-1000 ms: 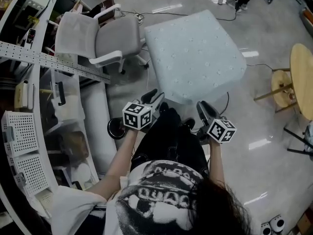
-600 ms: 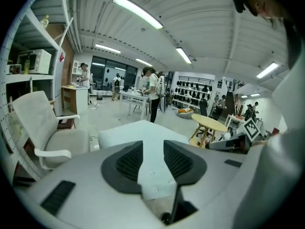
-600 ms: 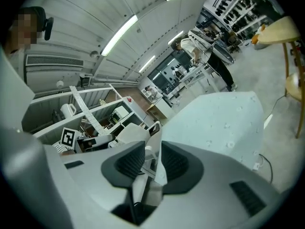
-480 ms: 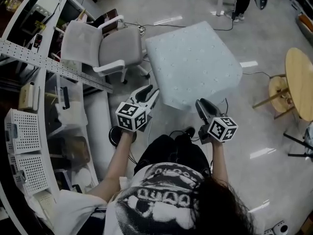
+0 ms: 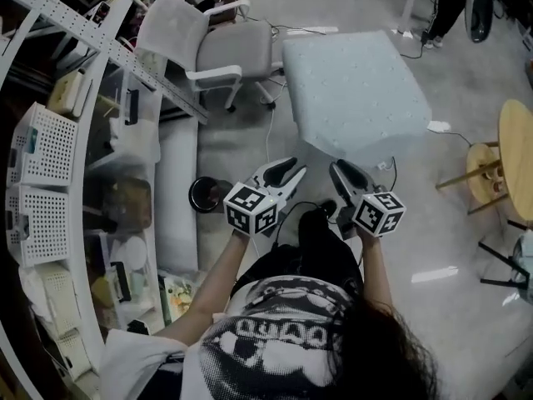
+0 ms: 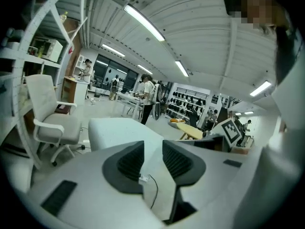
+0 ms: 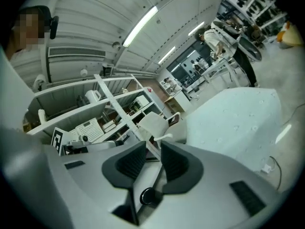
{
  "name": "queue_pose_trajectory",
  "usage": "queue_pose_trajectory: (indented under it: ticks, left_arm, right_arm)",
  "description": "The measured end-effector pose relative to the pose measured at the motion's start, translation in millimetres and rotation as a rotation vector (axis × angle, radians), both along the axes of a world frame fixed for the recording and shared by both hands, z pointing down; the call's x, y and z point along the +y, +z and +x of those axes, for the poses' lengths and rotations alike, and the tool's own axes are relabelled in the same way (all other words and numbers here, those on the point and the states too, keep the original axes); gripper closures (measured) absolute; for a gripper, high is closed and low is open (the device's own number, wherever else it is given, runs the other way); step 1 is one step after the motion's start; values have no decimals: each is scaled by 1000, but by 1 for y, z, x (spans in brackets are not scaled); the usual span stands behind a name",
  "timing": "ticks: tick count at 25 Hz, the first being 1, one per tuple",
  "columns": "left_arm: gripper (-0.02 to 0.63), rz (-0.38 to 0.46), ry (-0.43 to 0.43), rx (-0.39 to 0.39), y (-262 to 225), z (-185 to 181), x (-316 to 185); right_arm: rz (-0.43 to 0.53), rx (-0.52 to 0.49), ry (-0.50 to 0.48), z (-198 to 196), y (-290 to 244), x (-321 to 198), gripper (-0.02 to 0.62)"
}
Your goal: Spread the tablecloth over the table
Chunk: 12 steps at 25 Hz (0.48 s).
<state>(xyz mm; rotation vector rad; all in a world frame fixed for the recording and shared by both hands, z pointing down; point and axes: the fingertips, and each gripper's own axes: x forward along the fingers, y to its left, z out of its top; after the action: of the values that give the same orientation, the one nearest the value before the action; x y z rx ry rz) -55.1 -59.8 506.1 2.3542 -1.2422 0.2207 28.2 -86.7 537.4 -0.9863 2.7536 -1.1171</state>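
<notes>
A pale blue tablecloth [image 5: 358,90] with small dots lies spread over the square table, hanging down its sides. My left gripper [image 5: 287,167] is held in front of the person's body, short of the table's near corner, pointing toward it. My right gripper [image 5: 340,170] is beside it, just below the cloth's near edge. Both are open and hold nothing, and their jaws have just been closing a little. In the left gripper view the left gripper [image 6: 153,149] frames only floor and the covered table [image 6: 119,130]. In the right gripper view the right gripper [image 7: 153,151] has the cloth [image 7: 238,118] off to its right.
A white office chair [image 5: 216,52] stands left of the table. Shelving [image 5: 83,140] with baskets and boxes runs down the left. A round wooden table [image 5: 516,140] is at the right. A black round object [image 5: 206,194] and a cable lie on the floor. People stand far off.
Both grippers have risen and drawn closer together in front of the person. The head view has shifted, so the table now sits higher and further right. Both pairs of jaws look slightly narrower.
</notes>
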Motion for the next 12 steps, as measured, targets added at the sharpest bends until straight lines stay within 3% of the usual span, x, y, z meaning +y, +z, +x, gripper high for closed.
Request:
queue_pose_trajectory:
  ticks: [4, 12]
  left_arm:
    - [488, 7, -85, 10, -1, -1, 54]
    - [504, 30, -119, 29, -20, 4, 130]
  right_arm:
    - [9, 20, -83, -6, -9, 48, 508]
    - [55, 21, -137, -13, -37, 128, 520]
